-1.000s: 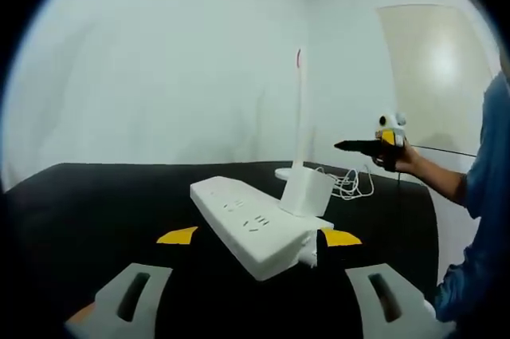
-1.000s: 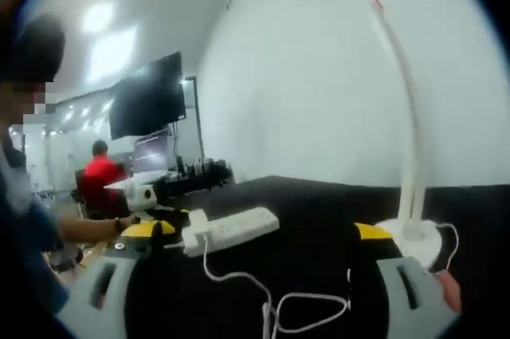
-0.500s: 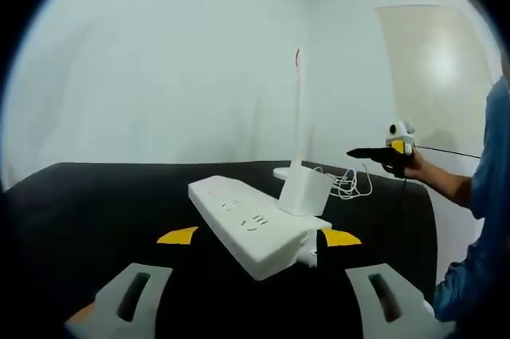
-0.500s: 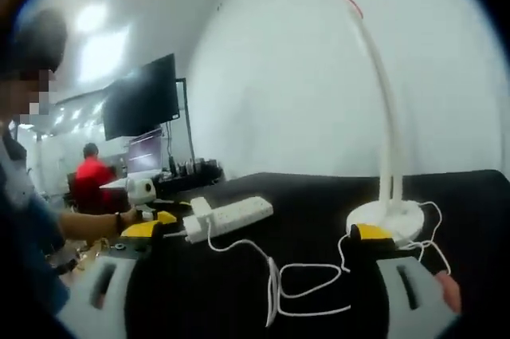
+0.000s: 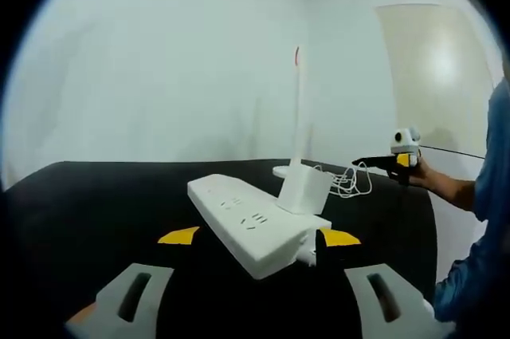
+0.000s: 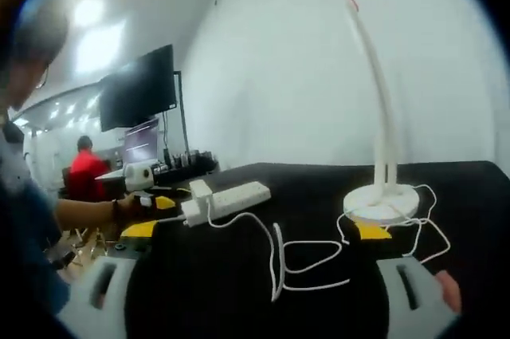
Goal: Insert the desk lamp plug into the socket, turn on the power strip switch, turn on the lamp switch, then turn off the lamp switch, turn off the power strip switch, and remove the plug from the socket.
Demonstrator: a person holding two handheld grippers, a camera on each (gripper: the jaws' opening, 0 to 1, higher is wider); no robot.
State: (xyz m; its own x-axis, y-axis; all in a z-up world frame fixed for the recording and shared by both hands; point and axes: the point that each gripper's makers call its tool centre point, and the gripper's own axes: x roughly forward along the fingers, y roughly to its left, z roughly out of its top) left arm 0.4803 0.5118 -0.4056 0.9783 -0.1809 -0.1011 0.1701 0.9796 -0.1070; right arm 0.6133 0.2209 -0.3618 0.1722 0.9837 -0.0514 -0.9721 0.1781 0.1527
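In the left gripper view, the left tongs [image 5: 259, 237] were held with jaws wide apart and nothing between them, the white power strip [image 5: 249, 223] lying on the black surface [image 5: 88, 211] just beyond the yellow tips. A white plug [image 5: 304, 191] was seen seated upright in the strip's far end. Behind it the lamp [image 5: 298, 116] was seen standing on its round base, its thin stem rising straight up, with a loose white cord [image 5: 348, 182] coiled beside the base. Further right, the right tongs [image 5: 374, 163] were held above the surface near the cord by a hand [image 5: 422, 173].

In the right gripper view, the right tongs [image 6: 253, 231] were spread open, empty, over the surface [image 6: 319, 187]. The cord [image 6: 307, 247] was looped on the surface between the tips. To the right the lamp [image 6: 381, 116] was seen standing, stem curving upward. To the left the power strip [image 6: 231, 195] was seen with the plug [image 6: 201, 189] in it, the left tongs [image 6: 163, 205] just beside its near end. Far back, a dark monitor [image 6: 142, 90] and a person in red [image 6: 80, 175] were seen.
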